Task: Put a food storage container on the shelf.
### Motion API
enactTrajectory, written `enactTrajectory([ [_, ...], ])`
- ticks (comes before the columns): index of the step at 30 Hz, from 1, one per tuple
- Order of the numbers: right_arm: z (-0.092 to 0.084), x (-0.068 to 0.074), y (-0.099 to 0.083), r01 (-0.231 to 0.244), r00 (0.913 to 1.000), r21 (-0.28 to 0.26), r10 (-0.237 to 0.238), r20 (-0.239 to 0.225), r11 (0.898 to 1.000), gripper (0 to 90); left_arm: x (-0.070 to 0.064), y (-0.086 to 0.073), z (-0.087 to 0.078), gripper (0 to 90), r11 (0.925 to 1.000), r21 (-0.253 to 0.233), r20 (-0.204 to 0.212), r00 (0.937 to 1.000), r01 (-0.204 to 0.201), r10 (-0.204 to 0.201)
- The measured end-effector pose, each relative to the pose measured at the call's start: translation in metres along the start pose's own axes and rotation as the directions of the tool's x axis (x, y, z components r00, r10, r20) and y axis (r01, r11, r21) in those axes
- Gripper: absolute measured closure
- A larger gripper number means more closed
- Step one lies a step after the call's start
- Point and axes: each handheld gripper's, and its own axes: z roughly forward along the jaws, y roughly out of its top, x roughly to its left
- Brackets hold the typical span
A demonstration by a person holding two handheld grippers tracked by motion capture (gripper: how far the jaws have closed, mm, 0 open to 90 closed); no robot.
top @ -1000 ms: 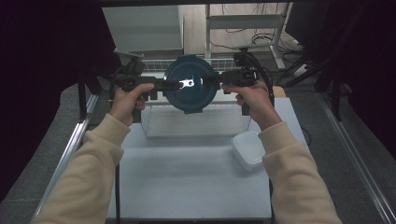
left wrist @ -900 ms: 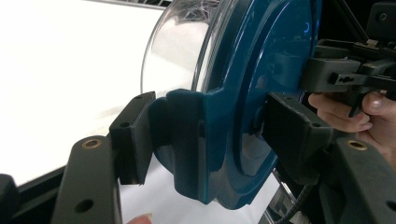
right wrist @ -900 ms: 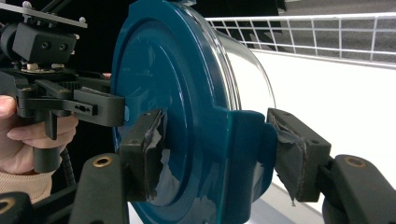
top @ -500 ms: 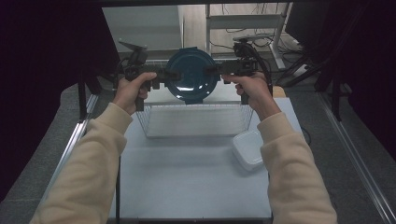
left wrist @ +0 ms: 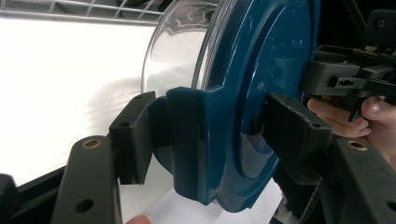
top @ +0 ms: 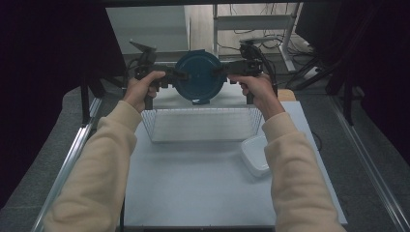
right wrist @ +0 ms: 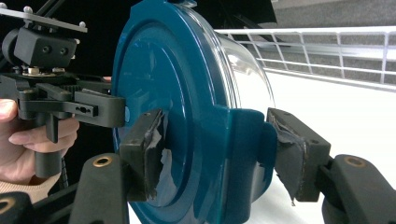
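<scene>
Lidded bowl (top: 198, 75) btwn both hand-held grippers, arms extended

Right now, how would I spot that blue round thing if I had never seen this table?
Start at the white table and find the wire basket at its far end. Above it, two grippers hold a clear bowl tipped on edge. The thing is its dark blue lid, unlike the white container nearby.

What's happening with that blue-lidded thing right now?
A person holds a round container with a blue lid between two grippers, one on each side. The left gripper and the right gripper each clamp a side tab of the lid, with the clear bowl tipped on its side. It hangs above the far edge of a wire basket on the white table. A white dish sits beside the basket.
</scene>
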Motion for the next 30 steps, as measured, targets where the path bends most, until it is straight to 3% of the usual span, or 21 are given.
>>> enactTrajectory([
  [6, 0.006, -0.008, 0.001, -0.043, 0.9991, -0.007, 0.043, -0.007, 0.999, 38.6, 0.004, 0.004, 0.002, 36.1, 0.9996, -0.014, 0.001, 0.9997, 0.026, -0.026],
  [9, 0.009, -0.010, 0.003, -0.062, 0.9981, -0.011, 0.062, -0.002, 0.998, 38.3, 0.011, 0.006, 0.005, 35.8, 0.9973, -0.028, 0.023, 0.9975, 0.067, -0.067],
  [16, 0.014, -0.022, 0.006, -0.128, 0.9916, -0.004, 0.128, -0.020, 0.992, 37.6, 0.019, 0.010, 0.013, 34.1, 0.9923, -0.039, 0.034, 0.9926, 0.118, -0.116],
  [21, 0.019, -0.036, 0.006, -0.207, 0.9773, 0.013, 0.207, -0.046, 0.978, 36.2, 0.025, 0.012, 0.020, 32.7, 0.9882, -0.022, 0.049, 0.9874, 0.152, -0.151],
  [24, 0.021, -0.044, 0.004, -0.254, 0.9645, 0.025, 0.255, -0.067, 0.967, 35.6, 0.026, 0.013, 0.021, 32.3, 0.9873, -0.021, 0.047, 0.9865, 0.158, -0.157],
  [30, 0.023, -0.049, 0.002, -0.272, 0.9585, 0.031, 0.274, -0.081, 0.962, 34.1, 0.028, 0.011, 0.023, 31.8, 0.9885, -0.040, 0.052, 0.9883, 0.146, -0.143],
])
